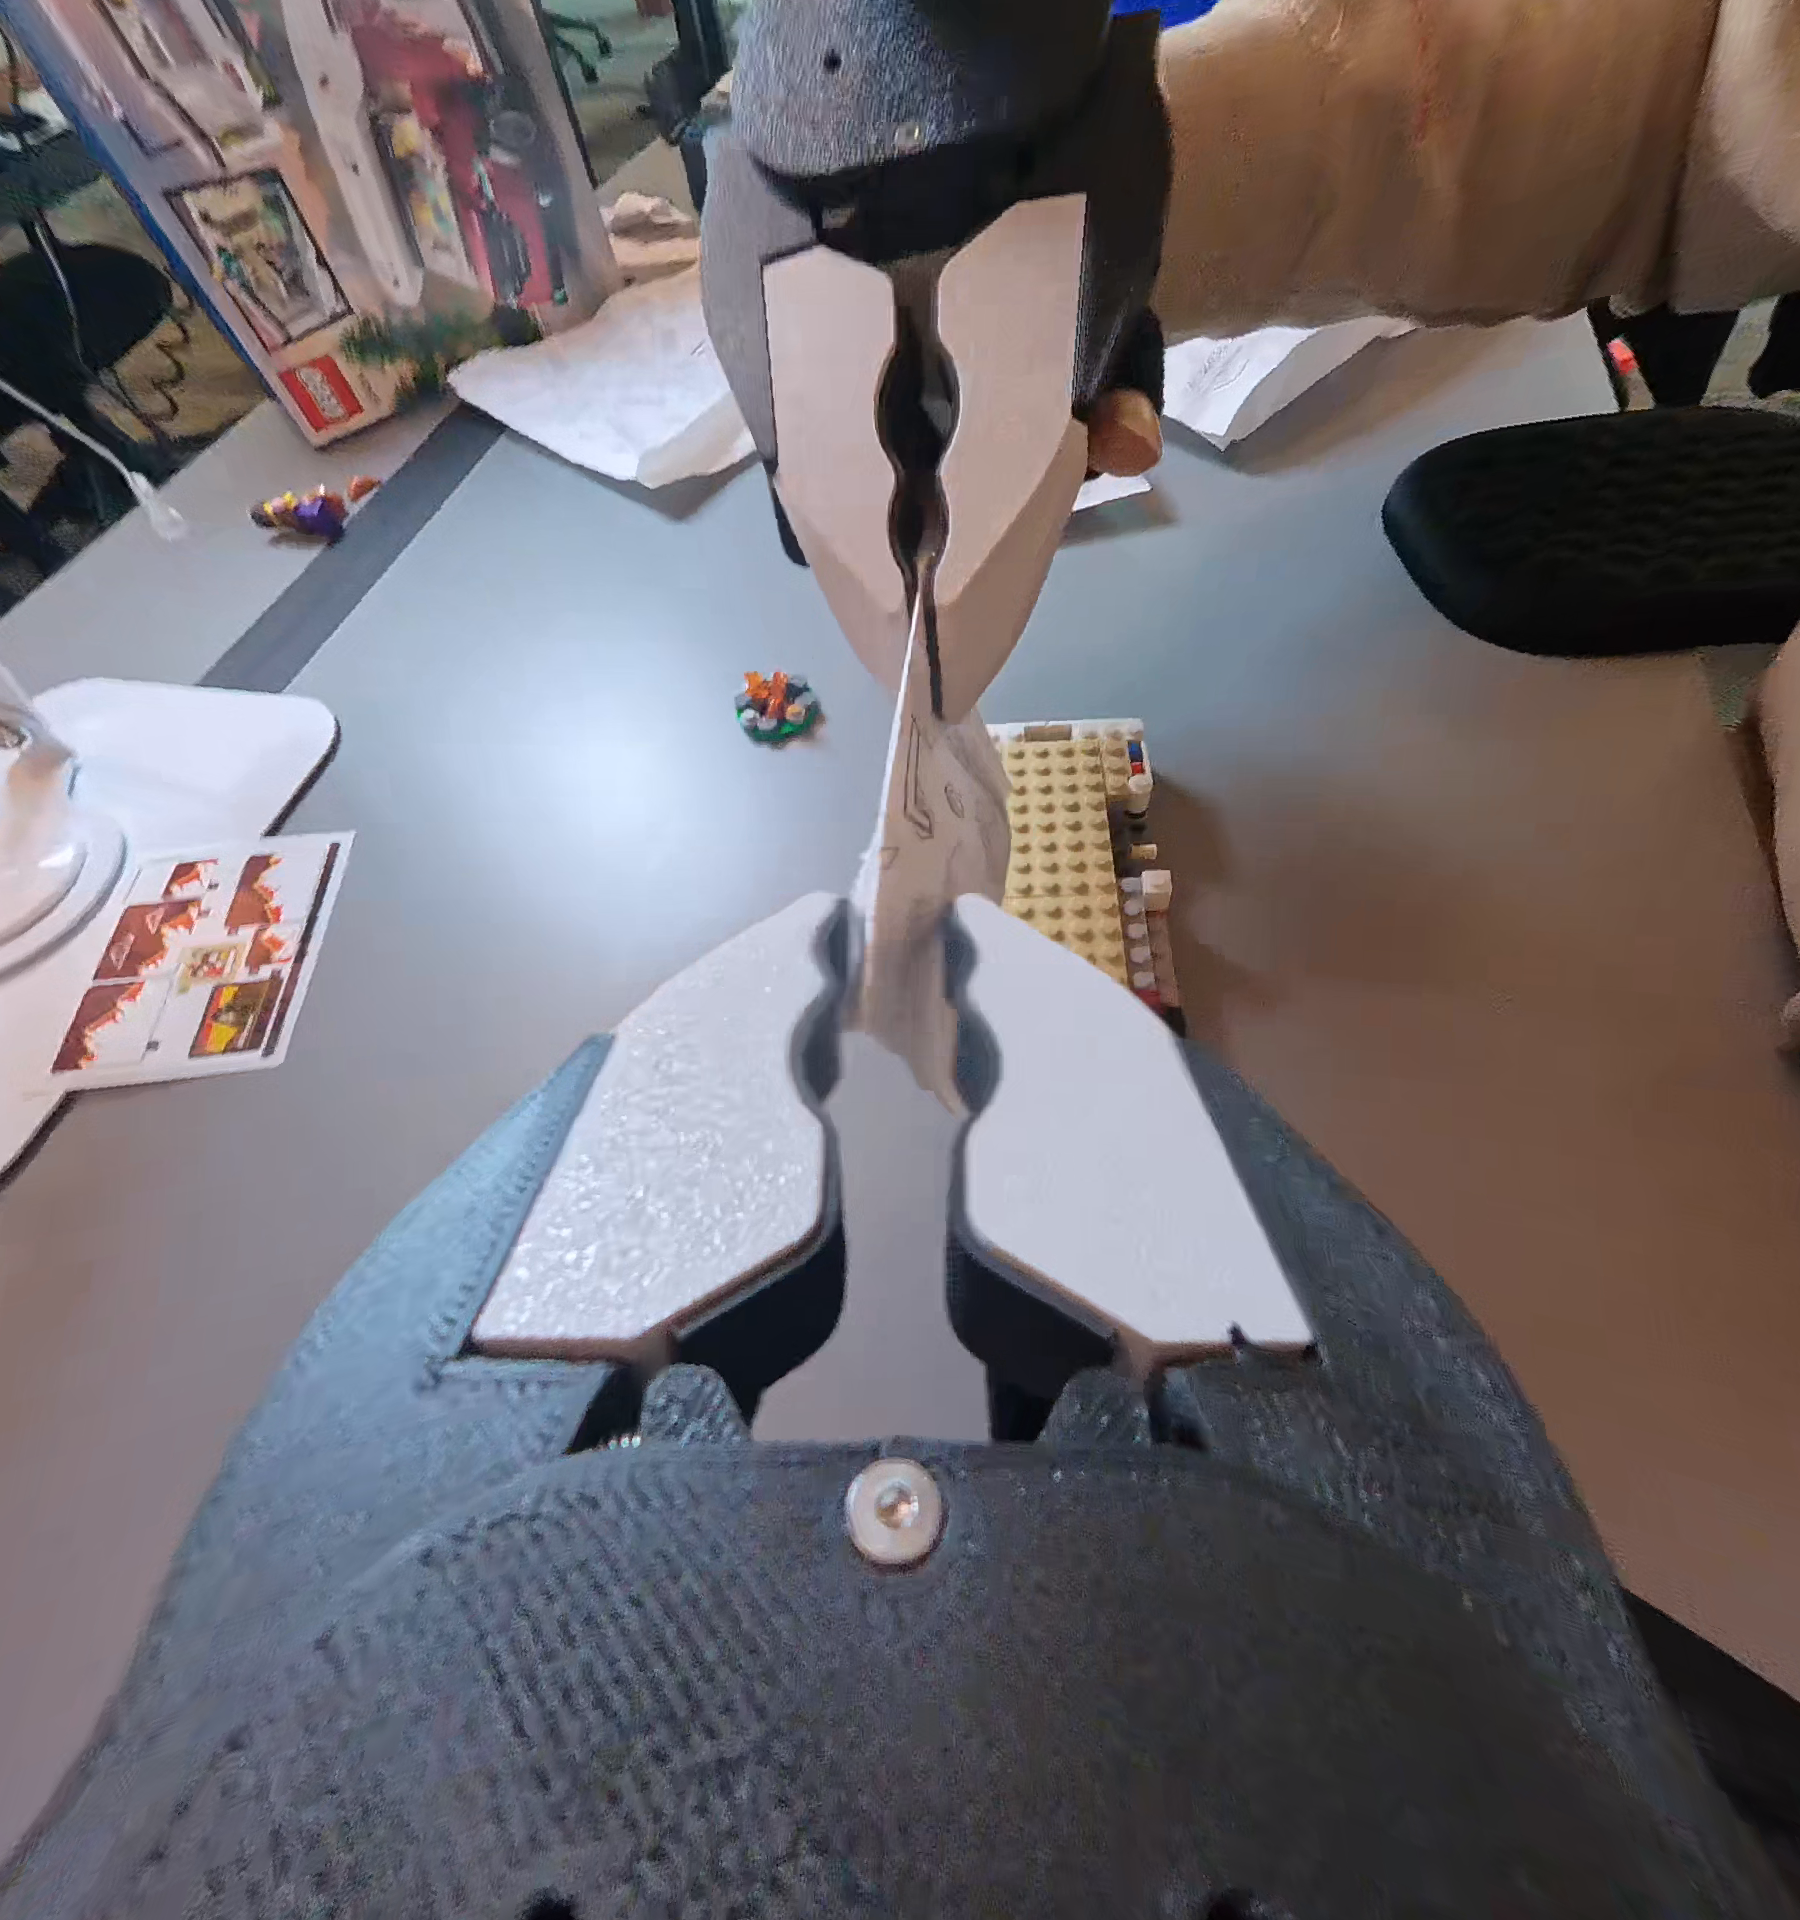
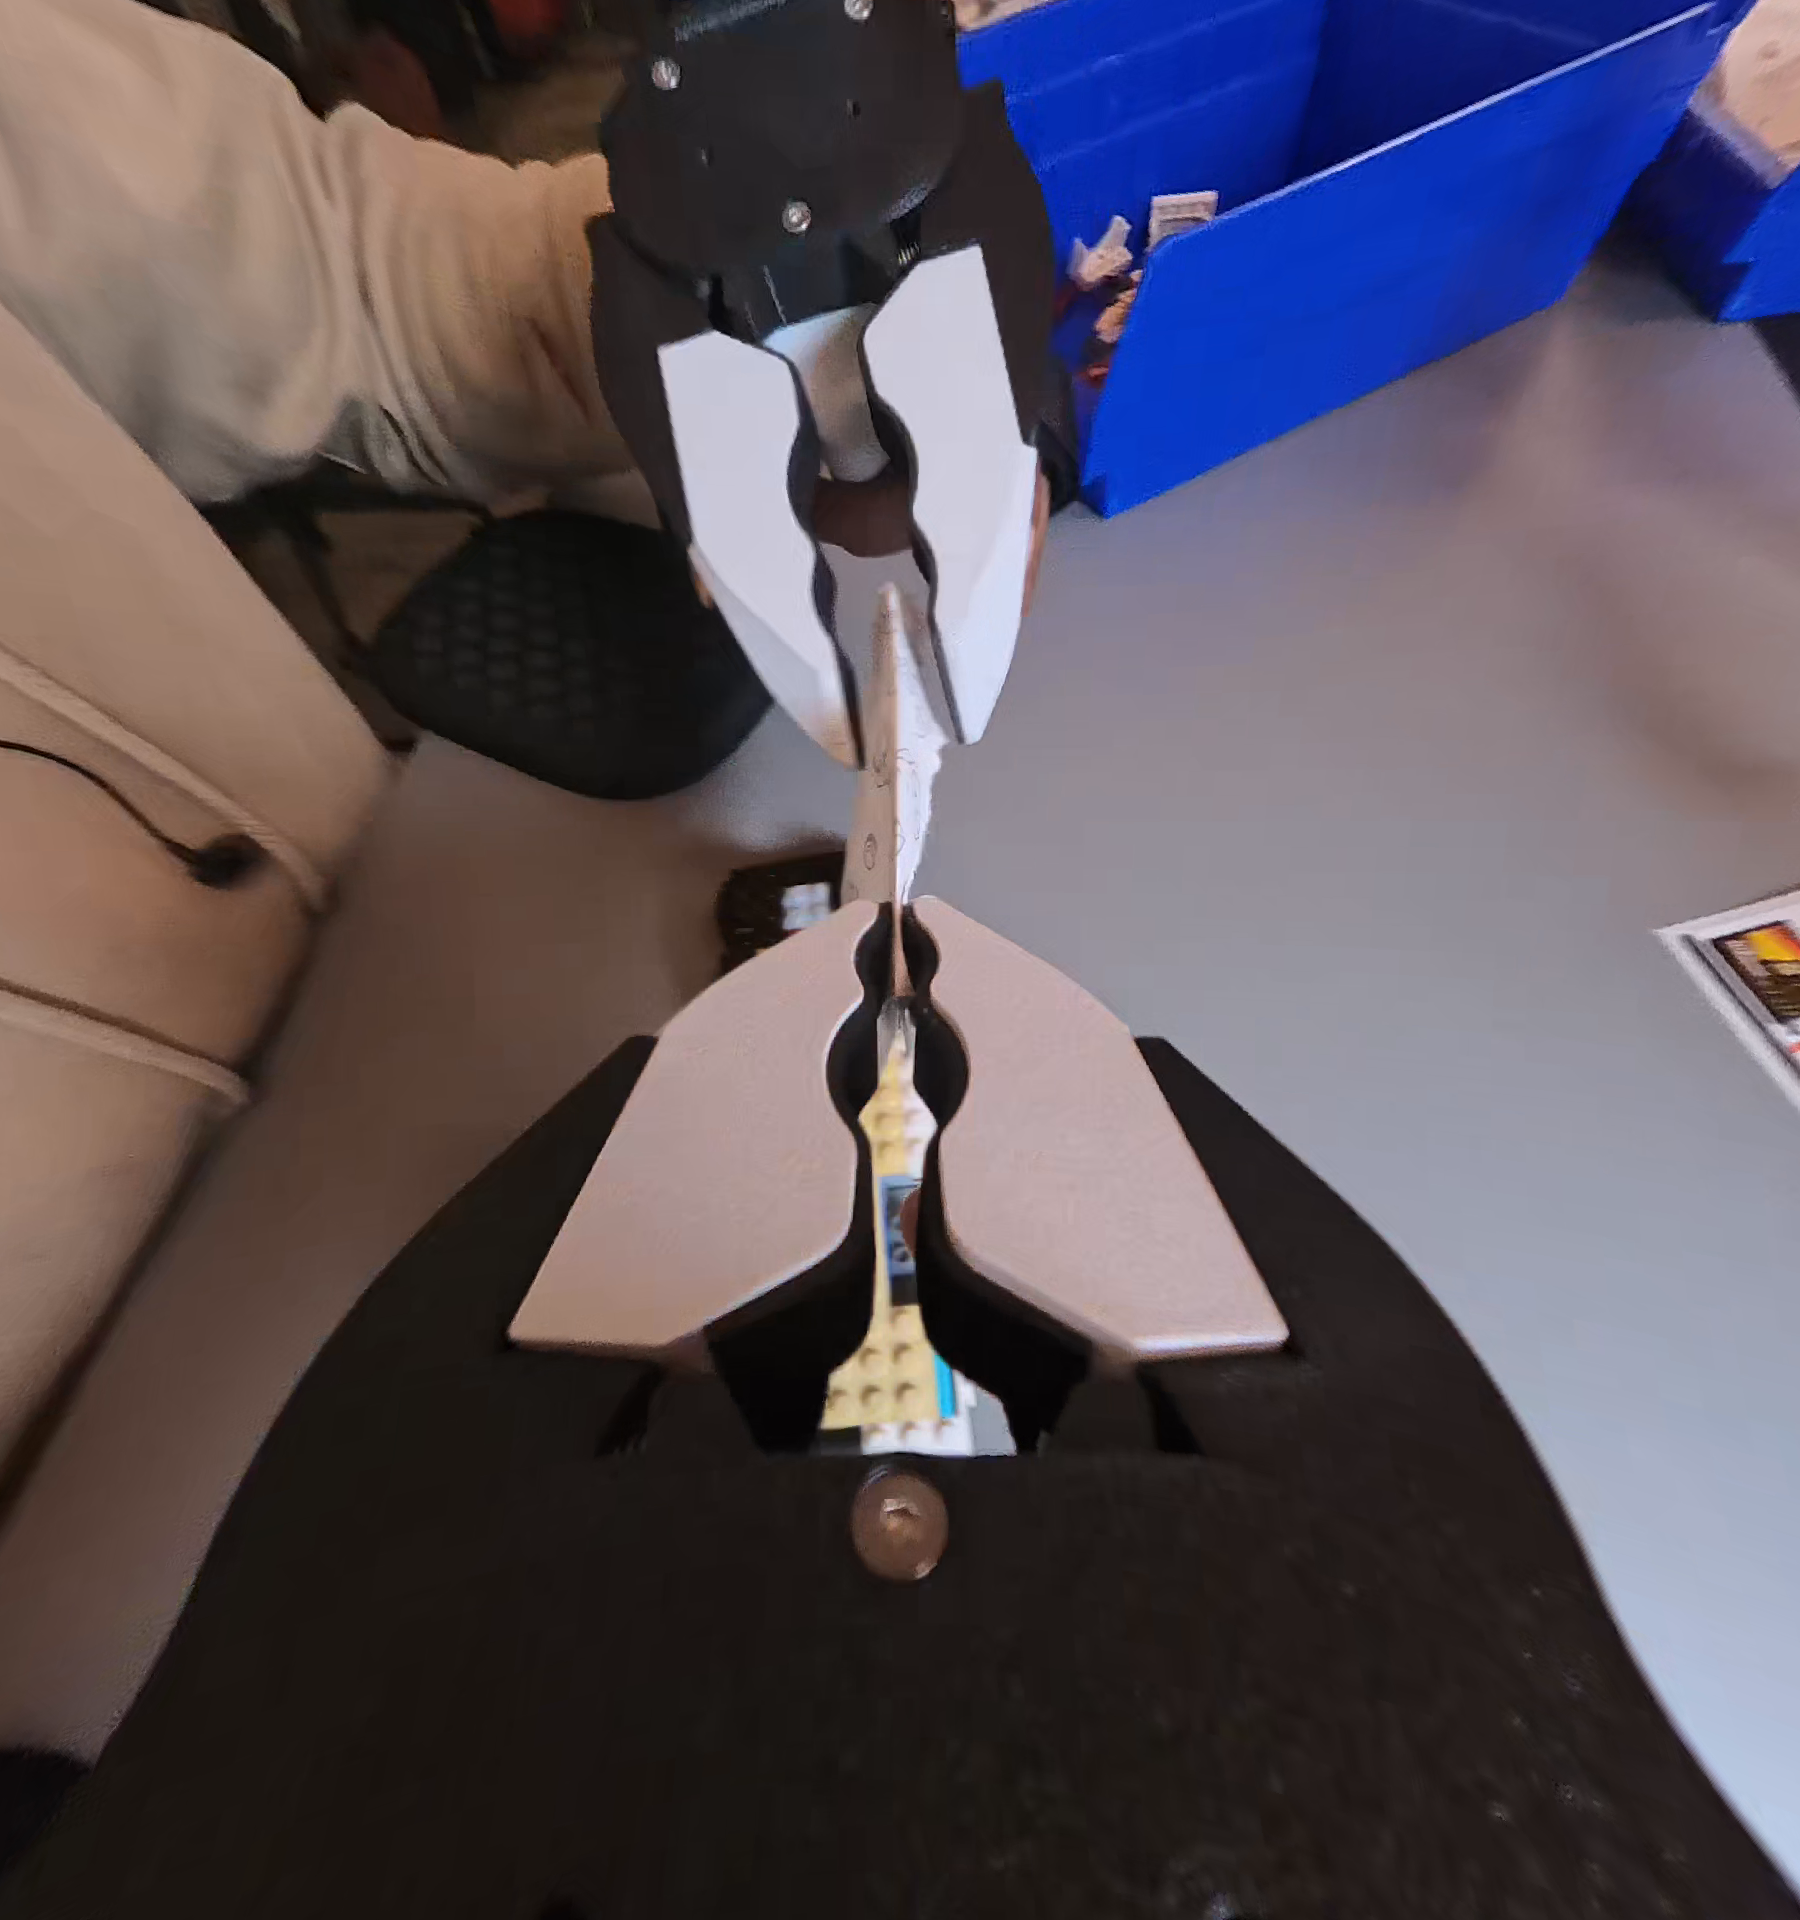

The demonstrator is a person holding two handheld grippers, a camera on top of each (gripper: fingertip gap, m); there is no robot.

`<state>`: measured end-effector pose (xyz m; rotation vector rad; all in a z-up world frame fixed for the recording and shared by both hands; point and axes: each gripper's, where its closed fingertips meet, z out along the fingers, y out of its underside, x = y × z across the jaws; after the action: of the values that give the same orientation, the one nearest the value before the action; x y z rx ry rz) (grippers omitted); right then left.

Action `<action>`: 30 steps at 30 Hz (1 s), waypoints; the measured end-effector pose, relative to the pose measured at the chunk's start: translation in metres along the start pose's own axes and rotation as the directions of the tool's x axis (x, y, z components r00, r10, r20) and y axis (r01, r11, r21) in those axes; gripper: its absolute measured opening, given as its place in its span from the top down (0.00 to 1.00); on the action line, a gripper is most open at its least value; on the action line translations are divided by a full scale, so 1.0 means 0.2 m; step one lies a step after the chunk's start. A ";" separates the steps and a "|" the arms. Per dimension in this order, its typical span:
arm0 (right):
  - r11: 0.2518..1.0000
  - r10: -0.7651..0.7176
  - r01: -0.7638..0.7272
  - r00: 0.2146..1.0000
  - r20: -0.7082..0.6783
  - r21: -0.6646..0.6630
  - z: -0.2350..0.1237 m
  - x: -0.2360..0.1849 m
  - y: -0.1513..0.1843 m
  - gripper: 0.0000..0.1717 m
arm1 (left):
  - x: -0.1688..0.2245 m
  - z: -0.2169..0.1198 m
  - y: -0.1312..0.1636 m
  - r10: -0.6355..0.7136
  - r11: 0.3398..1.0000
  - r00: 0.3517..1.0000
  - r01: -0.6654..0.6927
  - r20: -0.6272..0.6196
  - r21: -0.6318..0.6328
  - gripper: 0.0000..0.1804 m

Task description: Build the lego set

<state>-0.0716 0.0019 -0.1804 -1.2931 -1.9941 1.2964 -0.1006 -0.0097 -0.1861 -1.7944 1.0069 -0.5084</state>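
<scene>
A small white paper scrap point(image 1: 937, 831) with line drawings hangs in the air between my two grippers, which face each other tip to tip. My right gripper point(image 2: 896, 914) is shut on one end of it; it also shows in the left wrist view point(image 1: 927, 696), pinched on the scrap. My left gripper point(image 1: 896, 914) has its fingers apart, and the scrap's other end stands in the gap without being pressed. The right wrist view shows the same left gripper point(image 2: 901, 738) and scrap point(image 2: 891, 821). A tan studded brick build point(image 1: 1057, 831) lies on the grey table point(image 1: 563, 790) below.
A small campfire brick model point(image 1: 777, 707), a sticker sheet point(image 1: 200, 956), a white lamp base point(image 1: 96, 831), a toy box point(image 1: 356, 208) and white paper bags point(image 1: 615, 384) are on the table. Blue bins point(image 2: 1343, 260) stand behind. A black chair seat point(image 1: 1623, 530) is at the edge. The left gripper's tips are roughly 4 cm from the right gripper's.
</scene>
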 end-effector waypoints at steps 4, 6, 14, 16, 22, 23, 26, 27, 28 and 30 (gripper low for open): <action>0.998 0.045 -0.045 0.999 0.005 0.049 -0.03 -0.07 0.03 0.99 | 0.12 0.04 -0.01 -0.061 0.998 0.993 0.061 -0.102 0.000 1.00; 0.994 0.054 -0.052 0.998 -0.027 0.093 -0.05 -0.10 0.04 0.93 | 0.17 0.05 -0.02 -0.131 0.991 0.976 0.134 -0.174 0.008 1.00; 0.983 0.079 -0.061 0.992 -0.095 0.175 -0.21 -0.27 0.07 1.00 | 0.31 0.14 -0.13 -0.220 0.964 0.909 0.258 -0.355 0.064 0.98; 0.976 0.113 -0.084 0.984 -0.136 0.203 -0.35 -0.25 0.07 1.00 | 0.27 0.16 -0.13 -0.196 0.970 0.937 0.229 -0.288 0.083 0.90; 0.893 0.421 -0.287 0.804 -0.420 0.346 -1.19 0.13 0.27 0.99 | 0.09 0.09 0.01 -0.231 0.965 0.968 0.241 -0.093 0.103 0.92; 0.865 0.488 -0.340 0.744 -0.457 0.369 -1.33 0.21 0.36 0.99 | 0.06 0.09 0.03 -0.252 0.960 0.965 0.260 -0.078 0.109 0.92; 0.730 0.684 -0.525 0.558 -0.470 0.438 -1.64 0.45 0.65 0.99 | 0.02 0.07 0.09 -0.311 0.942 0.948 0.317 -0.068 0.114 0.92; 0.681 0.732 -0.581 0.512 -0.450 0.446 -1.69 0.51 0.74 0.99 | 0.00 0.07 0.09 -0.317 0.939 0.947 0.322 -0.057 0.118 0.92; 0.639 0.766 -0.626 0.463 -0.447 0.447 -1.73 0.57 0.84 0.99 | -0.01 0.06 0.09 -0.319 0.938 0.947 0.323 -0.046 0.123 0.92; 0.581 0.795 -0.704 0.384 -0.470 0.408 -1.75 0.66 1.02 0.99 | -0.02 0.06 0.09 -0.322 0.939 0.946 0.324 -0.031 0.120 0.92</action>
<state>0.2237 0.3075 -0.2115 -2.3285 -0.7780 1.0594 -0.1013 -0.0029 -0.2067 -1.8541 0.6717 -0.7671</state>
